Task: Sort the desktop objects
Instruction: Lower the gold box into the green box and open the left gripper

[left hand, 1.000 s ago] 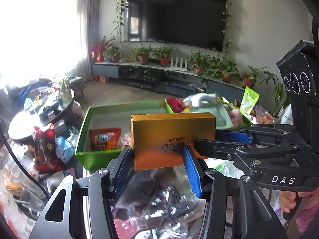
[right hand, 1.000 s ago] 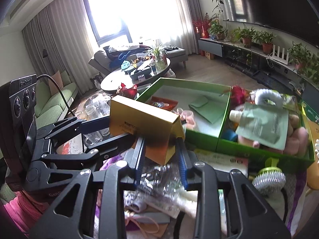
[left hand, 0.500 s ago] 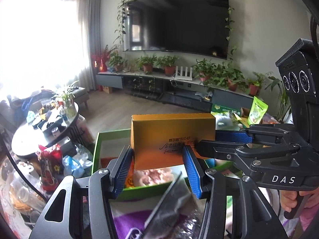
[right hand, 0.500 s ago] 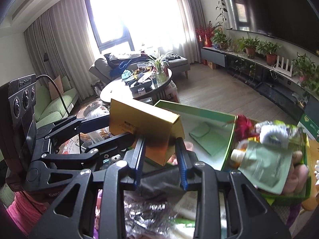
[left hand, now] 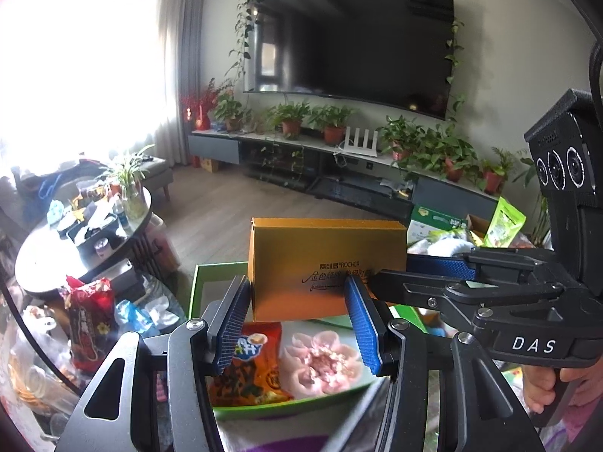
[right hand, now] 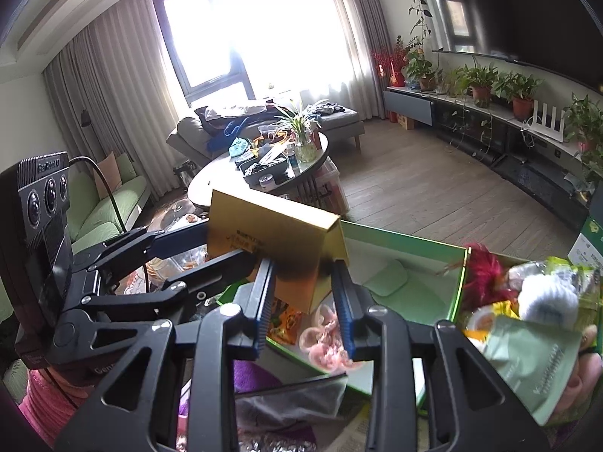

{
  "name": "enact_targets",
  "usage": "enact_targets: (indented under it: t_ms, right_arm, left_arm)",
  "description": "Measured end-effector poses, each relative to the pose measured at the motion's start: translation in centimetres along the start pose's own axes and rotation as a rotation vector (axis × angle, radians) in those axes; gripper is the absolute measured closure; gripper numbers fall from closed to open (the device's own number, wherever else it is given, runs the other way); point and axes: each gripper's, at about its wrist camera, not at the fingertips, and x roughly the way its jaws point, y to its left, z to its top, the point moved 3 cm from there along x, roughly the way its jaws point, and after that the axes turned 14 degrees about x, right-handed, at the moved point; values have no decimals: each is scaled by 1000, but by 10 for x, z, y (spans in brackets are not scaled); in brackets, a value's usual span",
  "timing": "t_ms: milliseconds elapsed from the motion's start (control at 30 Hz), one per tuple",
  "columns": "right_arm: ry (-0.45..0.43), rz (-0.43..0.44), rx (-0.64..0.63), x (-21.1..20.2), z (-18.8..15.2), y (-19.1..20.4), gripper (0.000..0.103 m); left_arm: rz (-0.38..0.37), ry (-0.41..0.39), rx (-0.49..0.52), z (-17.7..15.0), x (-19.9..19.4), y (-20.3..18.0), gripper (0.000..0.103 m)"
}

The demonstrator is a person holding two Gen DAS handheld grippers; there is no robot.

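Living-room surroundings are seen behind the work area — a wall-mounted television [left hand: 350,49] hung with trailing vines, a low media console [left hand: 339,165] lined with potted plants, and a round coffee table [right hand: 260,165] crowded with small items near a bright window. Nearer to the cameras, a cluttered tabletop is only partly seen beneath the tools.

A gold cardboard box [left hand: 328,263] is held in the air by both tools at once. The left gripper [left hand: 297,320] has its blue-padded jaws closed on the box's lower front face, one pad at each side of the printed lettering. The right gripper [right hand: 305,305] is clamped across the box's narrow end, as shown in the right wrist view, where the box [right hand: 275,241] is seen tilted, its long top edge running up to the left.

The box is carried above a green open tray [left hand: 196,290]. Inside that tray lie an orange snack packet [left hand: 248,369] and a pink flower-shaped item [left hand: 320,361], side by side. A second green compartment at the right is filled with a pale green pouch [right hand: 531,361], a white fluffy item [right hand: 546,297] and a red tufted item [right hand: 486,275] — all heaped together. A red snack bag [left hand: 90,320] is seen to the left of the tray.
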Motion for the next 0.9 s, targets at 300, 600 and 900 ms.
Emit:
enact_targets:
  t_ms: [300, 600, 900]
  right_arm:
    - [45, -7, 10, 41, 15, -13, 71]
    - [98, -25, 23, 79, 26, -30, 71]
    - [147, -47, 30, 116, 26, -37, 76]
  left_arm:
    - [-17, 42, -24, -1, 41, 24, 51]
    - [-48, 104, -68, -9, 85, 44, 51]
    - [-26, 172, -91, -21, 117, 55, 51]
